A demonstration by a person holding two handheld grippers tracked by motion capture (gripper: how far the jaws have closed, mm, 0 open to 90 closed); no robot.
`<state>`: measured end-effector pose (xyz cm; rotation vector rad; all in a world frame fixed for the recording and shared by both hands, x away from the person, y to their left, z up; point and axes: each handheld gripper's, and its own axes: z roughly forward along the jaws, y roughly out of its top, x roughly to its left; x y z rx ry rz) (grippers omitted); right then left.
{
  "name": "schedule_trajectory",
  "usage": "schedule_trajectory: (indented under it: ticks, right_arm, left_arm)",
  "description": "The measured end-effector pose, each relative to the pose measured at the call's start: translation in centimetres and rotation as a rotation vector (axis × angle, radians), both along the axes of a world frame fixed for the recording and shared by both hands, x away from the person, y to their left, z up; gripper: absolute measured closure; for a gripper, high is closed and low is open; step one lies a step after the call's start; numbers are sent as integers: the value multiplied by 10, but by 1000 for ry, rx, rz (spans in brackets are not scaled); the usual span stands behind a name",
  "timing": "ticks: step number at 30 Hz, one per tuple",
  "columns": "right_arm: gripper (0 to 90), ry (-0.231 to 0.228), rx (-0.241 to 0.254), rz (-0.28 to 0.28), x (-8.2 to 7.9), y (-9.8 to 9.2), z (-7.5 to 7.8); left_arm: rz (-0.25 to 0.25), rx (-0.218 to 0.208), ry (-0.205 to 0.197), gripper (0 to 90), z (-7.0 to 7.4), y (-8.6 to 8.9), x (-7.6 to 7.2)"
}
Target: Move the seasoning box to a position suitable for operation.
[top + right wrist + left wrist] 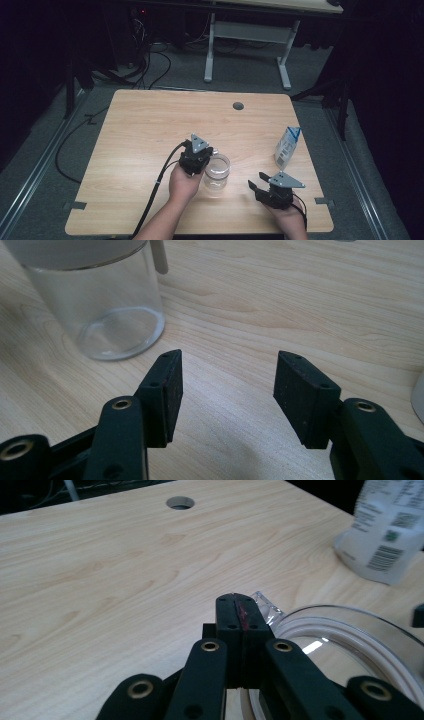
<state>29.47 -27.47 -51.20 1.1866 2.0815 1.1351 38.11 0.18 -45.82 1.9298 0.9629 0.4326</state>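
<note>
A clear glass jar [217, 171] stands upright and empty on the wooden table [145, 125], near the front middle. My left gripper [212, 151] sits against the jar's left rim, held by a hand from below. In the left gripper view its jaws [239, 605] are pressed flat together with nothing seen between them, and the jar's rim [350, 630] curves just to their right. My right gripper [257, 181] rests low to the right of the jar, open and pointing left toward it. In the right gripper view its jaws [227, 375] stand wide apart over bare wood, with the jar [100, 305] beyond them.
A small white and blue carton [287, 146] stands upright near the table's right edge, also seen in the left gripper view [390, 530]. A round cable hole [238, 106] lies at the far middle. The left gripper's black cable trails off the front edge. A desk frame stands on the floor behind.
</note>
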Motion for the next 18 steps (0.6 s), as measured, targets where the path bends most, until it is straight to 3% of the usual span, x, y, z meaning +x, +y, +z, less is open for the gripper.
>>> schedule_trajectory:
  ticks: [3,8,12,14,18]
  right_arm:
    - [457,4,1,0,0,0,-1]
    - [455,4,4,6,-1,1,-1]
    - [451,6,12,11,-2,4,-1]
    - [455,31,27,29,-3,8,-1]
    - [399,42,41,62,-4,14,0]
  left_arm:
    - [-26,-23,-13,900,-2,-1,-16]
    - [-33,-50,-28,900,-5,7,-27]
    - [-20,-66,-41,885,-13,28,-36]
    - [-4,-68,-42,882,-22,48,-43]
    - [24,-45,-29,881,-39,79,-56]
